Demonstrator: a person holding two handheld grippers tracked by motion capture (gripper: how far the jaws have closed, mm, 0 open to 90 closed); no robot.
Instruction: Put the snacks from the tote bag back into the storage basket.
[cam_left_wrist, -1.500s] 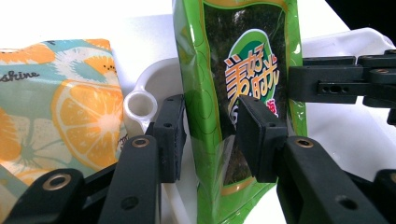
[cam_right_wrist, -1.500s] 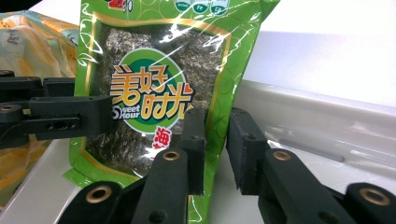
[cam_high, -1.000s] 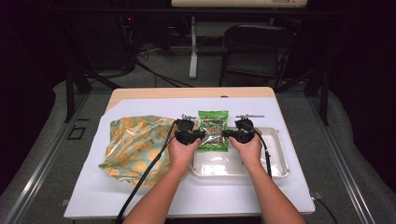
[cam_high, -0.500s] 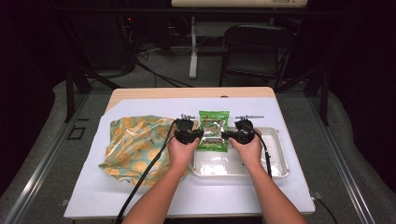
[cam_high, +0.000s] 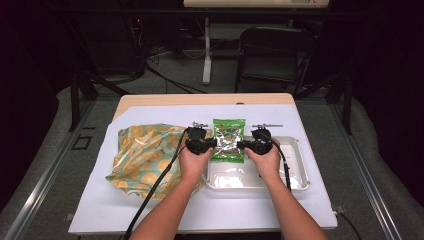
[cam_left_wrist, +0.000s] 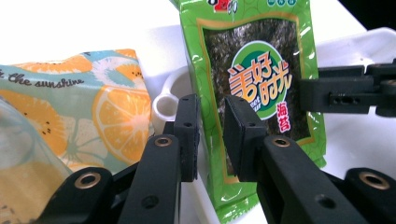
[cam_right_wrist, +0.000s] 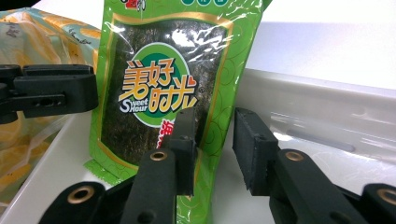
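Two tools on one little snack pack here. The green seaweed packet sits between them, its lower end over the far rim of the white tray and its top reaching onto the white sheet covering the desk.

Left tool: jaws are parted with the packet's left edge in the gap, not squeezed yet as far as I can see. Right tool is the same deal on the opposite edge, jaws apart with the film between them. So both are open and straddling, neither one actually clamping.

My guess on handling: it's light, thin crinkly film, glossy enough to slip, and the seaweed inside is probably brittle. I'd pinch the flat sealed border, not the dark middle, or you'll crush it. With a grip on each side it should lift flat, though the film may buckle if the hands drift together.

Room-wise, the orange-print bag is right beside the left hand, so not much space to swing that way. The tray wall is just under the packet and could snag its lower edge. Right hand sits over the tray with the cable trailing back. Lots of bare sheet toward the far side and along the front of the desk.
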